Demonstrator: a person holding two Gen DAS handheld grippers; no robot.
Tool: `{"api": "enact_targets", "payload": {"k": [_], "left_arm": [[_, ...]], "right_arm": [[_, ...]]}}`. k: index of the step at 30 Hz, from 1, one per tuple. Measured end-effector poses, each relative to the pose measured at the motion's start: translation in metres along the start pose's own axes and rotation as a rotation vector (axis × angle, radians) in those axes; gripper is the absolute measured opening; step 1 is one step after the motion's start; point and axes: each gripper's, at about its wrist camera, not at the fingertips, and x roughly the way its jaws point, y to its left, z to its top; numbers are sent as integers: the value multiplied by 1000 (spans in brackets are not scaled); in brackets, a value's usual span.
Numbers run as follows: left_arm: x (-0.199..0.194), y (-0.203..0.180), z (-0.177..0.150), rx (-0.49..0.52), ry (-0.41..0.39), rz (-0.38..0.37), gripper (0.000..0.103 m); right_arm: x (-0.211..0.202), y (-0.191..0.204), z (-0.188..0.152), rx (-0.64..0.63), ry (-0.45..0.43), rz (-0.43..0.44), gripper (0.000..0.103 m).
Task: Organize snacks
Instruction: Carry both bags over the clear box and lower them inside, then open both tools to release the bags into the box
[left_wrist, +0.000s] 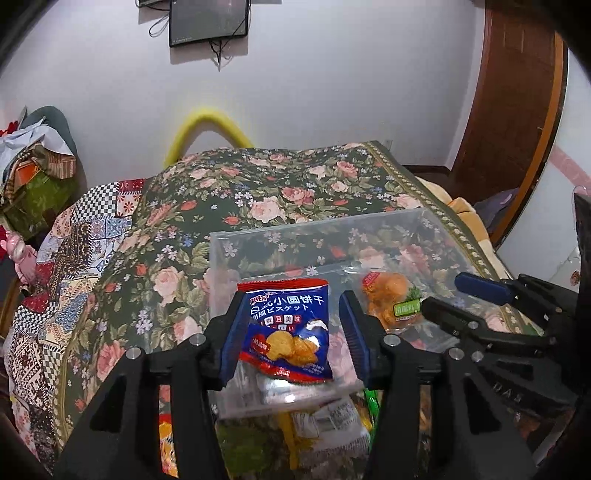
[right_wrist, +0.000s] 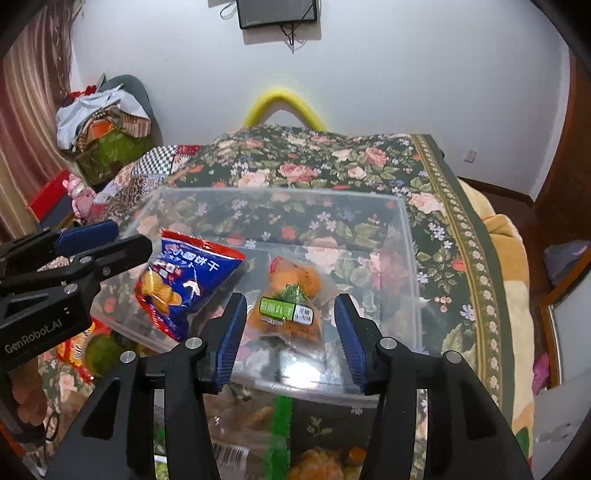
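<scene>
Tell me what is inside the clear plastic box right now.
Inside the clear box lies one orange snack pack with a green label. The blue biscuit packet tilts over its near-left edge between the left gripper's open fingers. The packs hide part of the floor.

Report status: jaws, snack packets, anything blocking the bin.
Left gripper open, blue biscuit packet loose between its jaws. Right gripper open over clear plastic bin. Orange snack packet inside. Nothing blocking.
</scene>
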Motion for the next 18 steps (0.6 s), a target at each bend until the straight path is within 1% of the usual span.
{"api": "enact_targets", "payload": {"k": [8, 12, 14, 18], "left_arm": [[-52, 2, -11, 5, -44, -6, 55], [-81, 4, -24, 10, -58, -7, 63], [-91, 5, -30, 13, -60, -10, 66], [-110, 9, -50, 18, -58, -6, 76]], "right_arm": [[-43, 8, -2, -3, -65, 3, 47], [-66, 12, -10, -2, -89, 4, 49], [-76, 15, -17, -2, -98, 1, 53], [-89, 19, -33, 1, -99, -4, 57]]}}
